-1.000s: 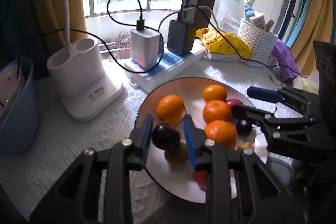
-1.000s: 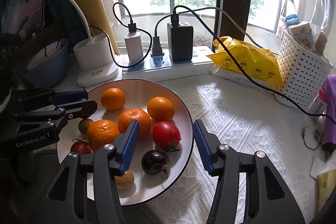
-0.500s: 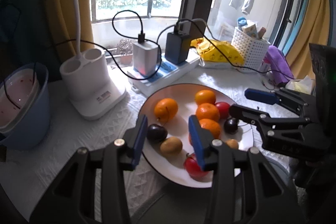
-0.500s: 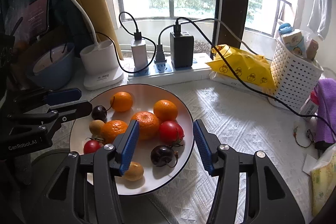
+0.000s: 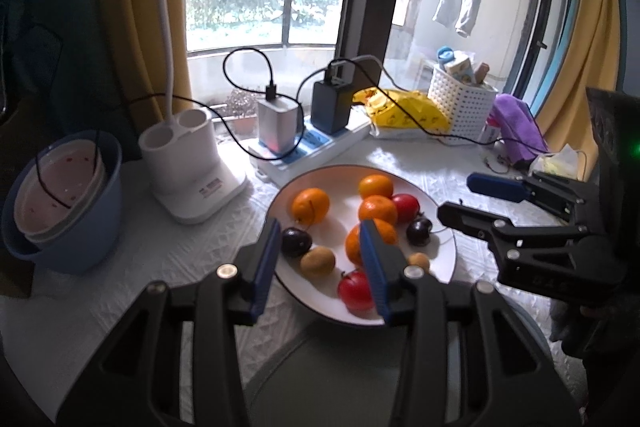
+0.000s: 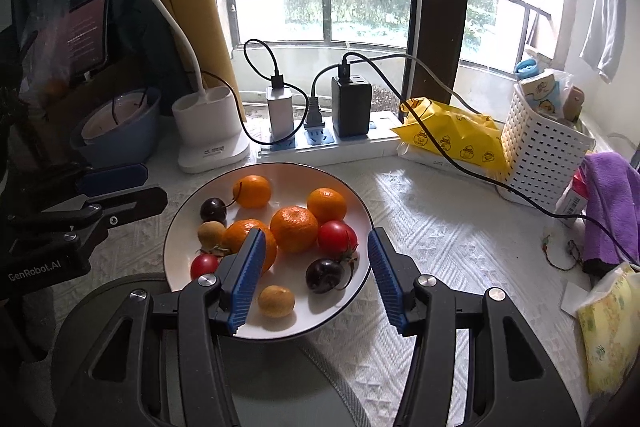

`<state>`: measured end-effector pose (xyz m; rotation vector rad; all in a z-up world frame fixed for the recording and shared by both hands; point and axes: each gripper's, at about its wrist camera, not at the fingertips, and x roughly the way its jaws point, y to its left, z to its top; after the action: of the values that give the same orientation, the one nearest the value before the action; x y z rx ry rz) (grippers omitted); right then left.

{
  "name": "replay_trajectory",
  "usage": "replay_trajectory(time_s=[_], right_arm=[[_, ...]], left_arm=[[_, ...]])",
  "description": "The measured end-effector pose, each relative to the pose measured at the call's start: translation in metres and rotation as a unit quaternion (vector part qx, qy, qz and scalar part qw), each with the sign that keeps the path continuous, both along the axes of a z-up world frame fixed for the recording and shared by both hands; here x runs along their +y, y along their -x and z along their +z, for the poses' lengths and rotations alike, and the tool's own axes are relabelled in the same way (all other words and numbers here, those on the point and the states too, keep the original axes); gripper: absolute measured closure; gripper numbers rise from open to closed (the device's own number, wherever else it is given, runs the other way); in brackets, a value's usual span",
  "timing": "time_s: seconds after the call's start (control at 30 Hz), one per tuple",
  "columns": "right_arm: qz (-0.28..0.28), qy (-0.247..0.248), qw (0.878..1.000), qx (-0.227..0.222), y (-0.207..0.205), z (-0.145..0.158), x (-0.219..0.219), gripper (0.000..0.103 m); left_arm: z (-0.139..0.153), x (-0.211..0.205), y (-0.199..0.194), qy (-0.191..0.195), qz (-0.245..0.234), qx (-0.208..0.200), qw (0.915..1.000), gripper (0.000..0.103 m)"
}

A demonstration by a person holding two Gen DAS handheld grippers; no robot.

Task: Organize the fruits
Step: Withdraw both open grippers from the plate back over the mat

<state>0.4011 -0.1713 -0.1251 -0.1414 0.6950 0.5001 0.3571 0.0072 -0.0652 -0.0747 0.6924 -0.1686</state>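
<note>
I see the white plate [image 6: 362,211] on the bench [image 6: 440,235], holding every fruit: four oranges [image 6: 294,229], two red tomatoes [image 6: 337,237], two dark plums [image 6: 325,275] and two small brown fruits. My left gripper [image 5: 320,263] hangs above the plate's near-left rim, jaws narrowly apart with nothing between them. My right gripper [image 6: 316,277] hangs over the plate's near-right edge, jaws moderately apart, gripping nothing.

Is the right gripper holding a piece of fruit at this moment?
No: the right gripper stands open above the plate with nothing between its pads, and every fruit lies on the plate.
</note>
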Motion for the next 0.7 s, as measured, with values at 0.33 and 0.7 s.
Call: replay_trajectory(time_s=[0.33,0.7], right_arm=[[-0.003,-0.001,1.000,-0.017,0.028,0.016,-0.003,0.047],[-0.003,-0.003,0.999,-0.037,0.066,0.036,-0.004,0.047]], left_arm=[[0.016,0.000,0.033,-0.004,0.001,-0.018,0.9998,0.061],[0.036,-0.001,0.071,-0.002,0.002,-0.042,0.9991,0.049]])
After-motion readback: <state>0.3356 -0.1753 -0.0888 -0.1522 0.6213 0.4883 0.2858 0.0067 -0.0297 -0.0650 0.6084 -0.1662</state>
